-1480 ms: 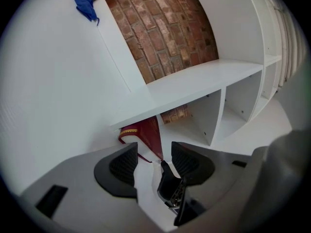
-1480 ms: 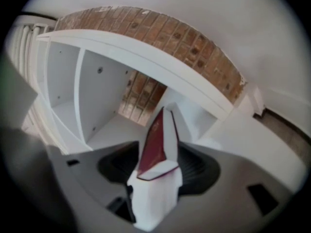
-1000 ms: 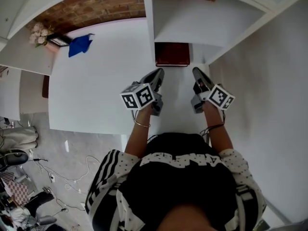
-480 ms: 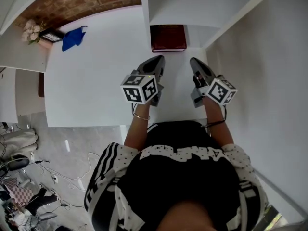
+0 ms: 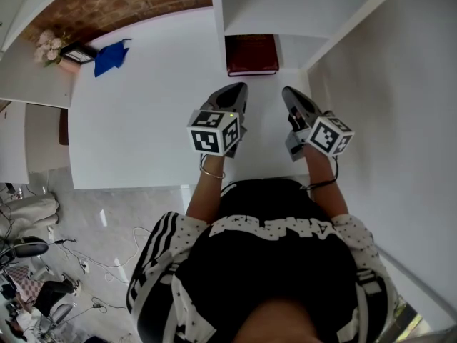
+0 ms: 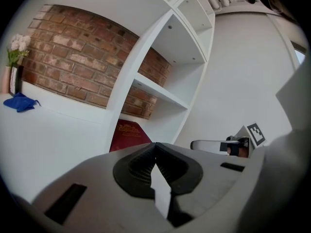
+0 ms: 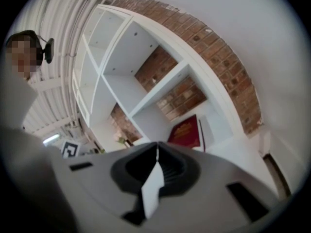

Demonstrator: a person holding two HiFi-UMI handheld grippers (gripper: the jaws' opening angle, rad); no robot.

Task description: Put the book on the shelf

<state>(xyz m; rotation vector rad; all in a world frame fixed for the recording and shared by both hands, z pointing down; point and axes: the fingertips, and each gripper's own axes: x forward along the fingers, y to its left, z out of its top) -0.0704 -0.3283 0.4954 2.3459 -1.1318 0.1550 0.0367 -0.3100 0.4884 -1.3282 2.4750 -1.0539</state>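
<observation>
Looking at how things sit, the placing step seems basically done. The dark red book [image 5: 251,54] lies flat in the bottom compartment of the white shelf [image 5: 265,9], straight ahead of both tips and touching neither. The left hand-held gripper [image 5: 238,90] has its jaws pressed together with nothing between them, and it's the same for the right hand-held gripper [image 5: 288,94] — shut and empty. Both hover side by side over the white bench [image 5: 143,127], noses aimed at that compartment. My guess is only a check is left, since the book's near edge looks about level with the shelf front. If it needs more depth, a nudge on that edge with closed tips would do — otherwise just back away.
</observation>
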